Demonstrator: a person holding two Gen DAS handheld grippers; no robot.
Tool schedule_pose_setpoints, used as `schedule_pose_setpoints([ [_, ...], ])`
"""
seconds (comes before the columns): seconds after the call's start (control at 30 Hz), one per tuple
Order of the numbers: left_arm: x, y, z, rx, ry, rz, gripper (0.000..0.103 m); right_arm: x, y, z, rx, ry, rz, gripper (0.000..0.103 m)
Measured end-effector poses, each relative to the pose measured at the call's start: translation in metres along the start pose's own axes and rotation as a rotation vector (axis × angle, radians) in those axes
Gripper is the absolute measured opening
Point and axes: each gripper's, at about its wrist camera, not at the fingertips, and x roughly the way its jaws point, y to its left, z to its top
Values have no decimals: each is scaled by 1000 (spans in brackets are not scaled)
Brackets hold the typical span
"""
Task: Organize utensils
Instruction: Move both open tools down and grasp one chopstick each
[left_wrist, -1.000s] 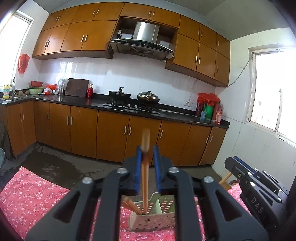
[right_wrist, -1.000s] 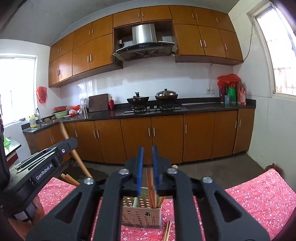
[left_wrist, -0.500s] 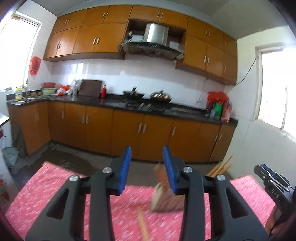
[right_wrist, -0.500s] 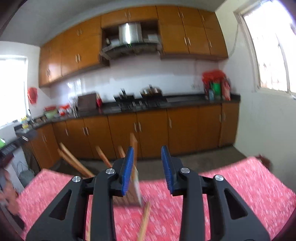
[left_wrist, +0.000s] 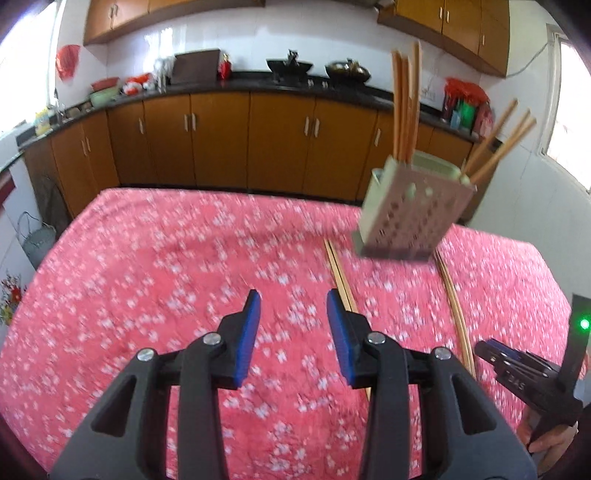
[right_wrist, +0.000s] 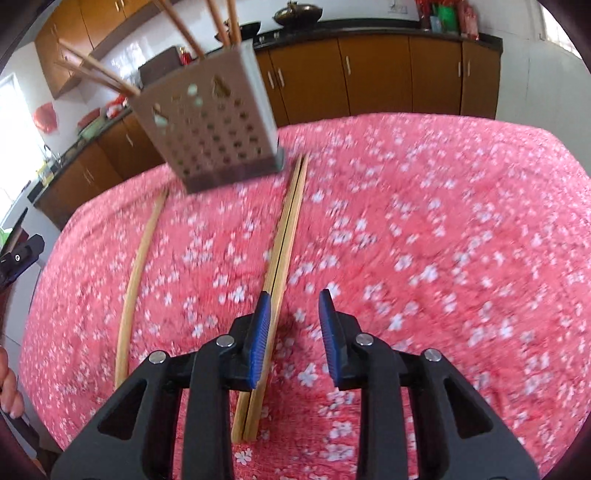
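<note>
A beige perforated utensil holder (left_wrist: 410, 210) stands on the red floral tablecloth (left_wrist: 166, 258), with several wooden chopsticks (left_wrist: 404, 103) upright and leaning in it. It also shows in the right wrist view (right_wrist: 210, 133). A pair of chopsticks (right_wrist: 282, 258) lies on the cloth in front of the holder, just left of my right gripper (right_wrist: 293, 328), which is open and empty. A single chopstick (right_wrist: 136, 266) lies further left. My left gripper (left_wrist: 293, 332) is open and empty above the cloth, left of a chopstick pair (left_wrist: 341, 277).
Brown kitchen cabinets (left_wrist: 221, 140) with a dark countertop run behind the table. The other gripper's body (left_wrist: 528, 373) shows at the right edge of the left wrist view. The table's far edge (left_wrist: 221, 192) lies just beyond the holder.
Both grippers were shut on chopsticks over the holder; they opened, let them go into it, then pulled back and tilted down toward the cloth and the loose chopsticks.
</note>
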Motion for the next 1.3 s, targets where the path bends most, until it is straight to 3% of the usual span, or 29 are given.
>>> schedule_pose_setpoints([
  [0.27,24,-21,-15,6,81,-58,38,3,8,-2,-66,-5,-28,26],
  [0.33,28,-25,-18,-1,101,-73,38,5,12,-4,-111,-18,-93,12],
  [0.63,47,-42,-37,8,169,-132,25,-4,-35,5,46,-49,-172,8],
  [0.83,63,-50,-49,21,224,-121,18,-6,-36,1,25,-58,-182,8],
  [1.13,69,-56,-52,59,210,-67,14,-5,-30,1,3,-57,-157,8],
  [1.3,77,-39,-43,33,198,-20,8,-5,-29,1,-14,-57,-149,9],
])
